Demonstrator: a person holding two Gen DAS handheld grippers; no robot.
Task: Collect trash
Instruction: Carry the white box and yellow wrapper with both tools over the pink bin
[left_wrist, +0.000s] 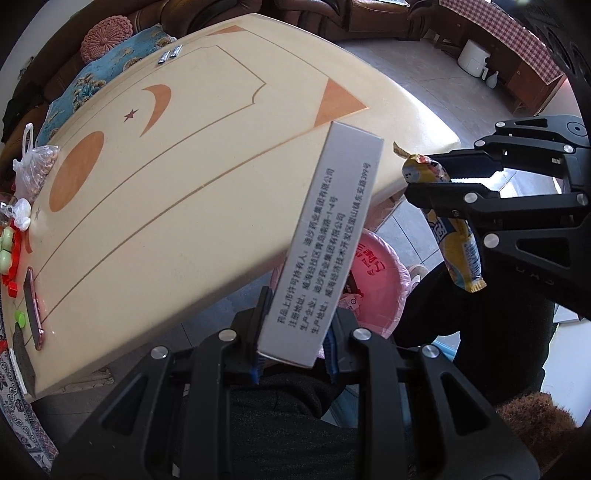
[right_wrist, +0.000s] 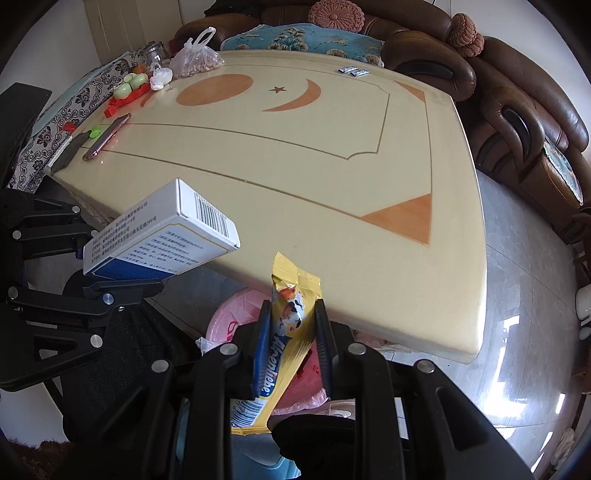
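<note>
Left hand-held gripper (left_wrist: 295, 325): pinching white printed cardboard medicine box (left_wrist: 325, 236). Right hand-held gripper (right_wrist: 291, 332): pinching yellow foil candy wrapper (right_wrist: 284, 332). Both near pink-lined round trash bin (left_wrist: 373, 280), beside cream table (right_wrist: 295, 155) edge. I centre each over bin before release.

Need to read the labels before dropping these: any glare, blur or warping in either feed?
Left wrist view: box print sharp; table edge bowed by fisheye. Right wrist view: wrapper lettering legible; window glare streaks the floor; corners vignetted black.
</note>
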